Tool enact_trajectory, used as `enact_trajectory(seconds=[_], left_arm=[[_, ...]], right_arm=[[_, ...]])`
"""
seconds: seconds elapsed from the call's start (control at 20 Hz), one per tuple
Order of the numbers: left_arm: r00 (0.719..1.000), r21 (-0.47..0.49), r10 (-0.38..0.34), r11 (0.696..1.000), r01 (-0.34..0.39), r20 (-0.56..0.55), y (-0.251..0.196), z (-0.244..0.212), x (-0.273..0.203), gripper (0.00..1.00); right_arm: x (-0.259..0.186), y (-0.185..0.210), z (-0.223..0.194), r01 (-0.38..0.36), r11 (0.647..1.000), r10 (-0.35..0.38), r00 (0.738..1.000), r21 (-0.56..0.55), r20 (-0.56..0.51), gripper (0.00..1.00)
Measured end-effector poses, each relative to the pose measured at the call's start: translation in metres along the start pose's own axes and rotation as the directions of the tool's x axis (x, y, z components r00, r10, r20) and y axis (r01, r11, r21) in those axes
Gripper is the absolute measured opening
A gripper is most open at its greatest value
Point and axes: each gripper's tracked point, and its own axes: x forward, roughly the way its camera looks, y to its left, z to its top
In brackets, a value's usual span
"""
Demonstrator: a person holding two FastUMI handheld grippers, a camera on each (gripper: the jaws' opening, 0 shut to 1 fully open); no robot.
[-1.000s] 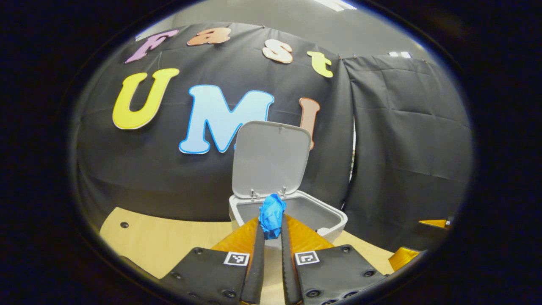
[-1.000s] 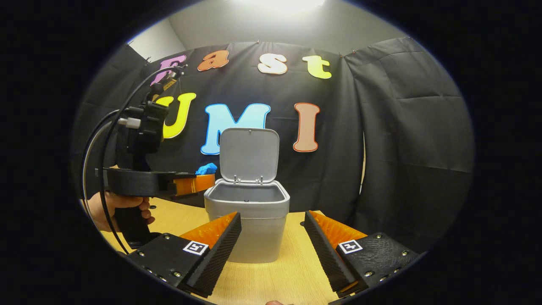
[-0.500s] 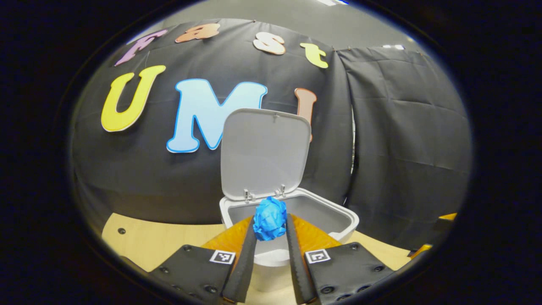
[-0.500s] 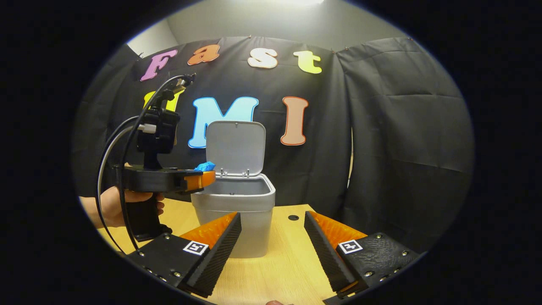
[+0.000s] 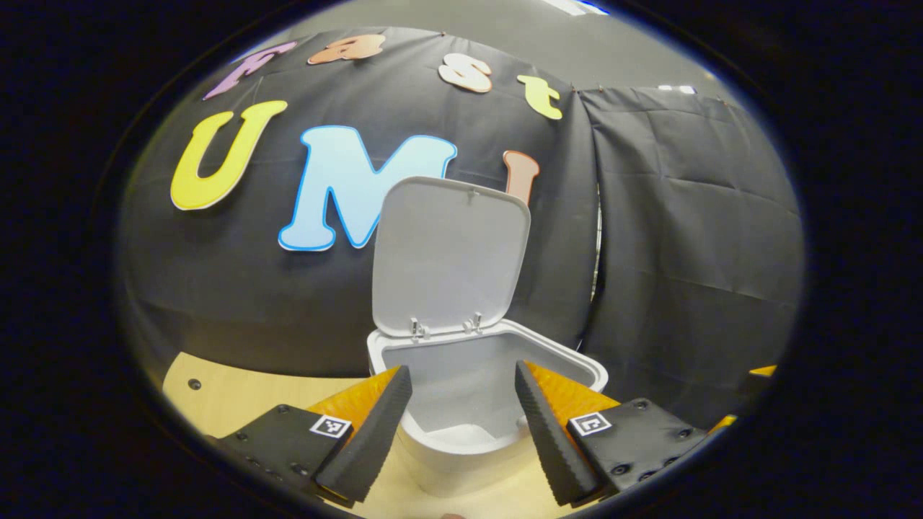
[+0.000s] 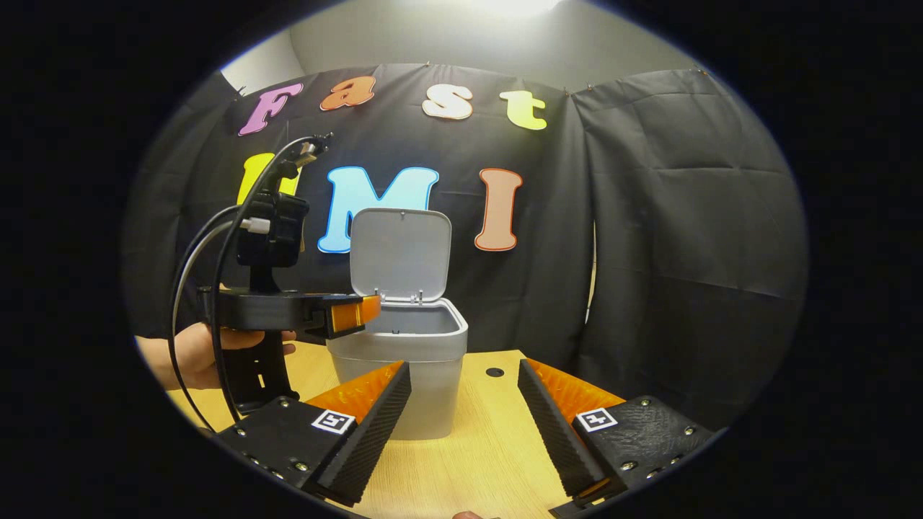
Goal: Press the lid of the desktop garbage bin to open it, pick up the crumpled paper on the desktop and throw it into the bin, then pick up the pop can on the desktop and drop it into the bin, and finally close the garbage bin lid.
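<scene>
The grey garbage bin (image 5: 570, 365) stands on the wooden table with its lid (image 5: 448, 256) raised upright at the back. My left gripper (image 5: 461, 378) is open right over the bin's mouth, nothing between its fingers. In the right gripper view the same bin (image 6: 404, 342) sits left of centre with its lid (image 6: 399, 254) up, and the left gripper (image 6: 360, 311), held by a hand (image 6: 189, 353), reaches over the bin's near-left rim. My right gripper (image 6: 464, 375) hangs open above the table, in front and to the right of the bin. The inside of the bin is hidden from both views.
The wooden table (image 6: 476, 461) spreads in front of the bin, with a small dark hole (image 6: 495, 372) in its top. Black cloth walls close the back and right. A cable (image 6: 195, 252) loops from the left gripper's handle.
My left gripper opened and the blue crumpled paper left its fingers over the bin's mouth; it is out of sight now. The right gripper hardly moved.
</scene>
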Motion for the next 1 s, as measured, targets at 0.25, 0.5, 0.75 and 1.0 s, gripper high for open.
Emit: enact_trajectory(seconds=[0.25,0.5,0.75,1.0], left_arm=[[0.999,0.011,0.034,0.999,-0.035,0.038,0.011,0.011,-0.026,0.95],[0.994,0.013,0.073,0.997,-0.075,0.086,0.022,0.025,-0.063,0.95],[0.979,0.024,0.132,0.99,-0.137,0.153,0.032,0.044,-0.11,0.95],[0.964,0.022,0.198,0.978,-0.206,0.18,0.047,0.047,-0.155,0.94]], right_arm=[[0.001,0.016,0.005,-0.049,0.999,0.049,0.999,0.006,0.015,0.96],[-0.004,0.031,0.004,-0.116,0.993,0.116,0.993,0.013,0.02,0.96],[-0.01,0.049,-0.001,-0.188,0.982,0.188,0.982,-0.008,0.007,0.96],[-0.019,0.07,-0.002,-0.266,0.964,0.266,0.964,-0.03,0.004,0.96]])
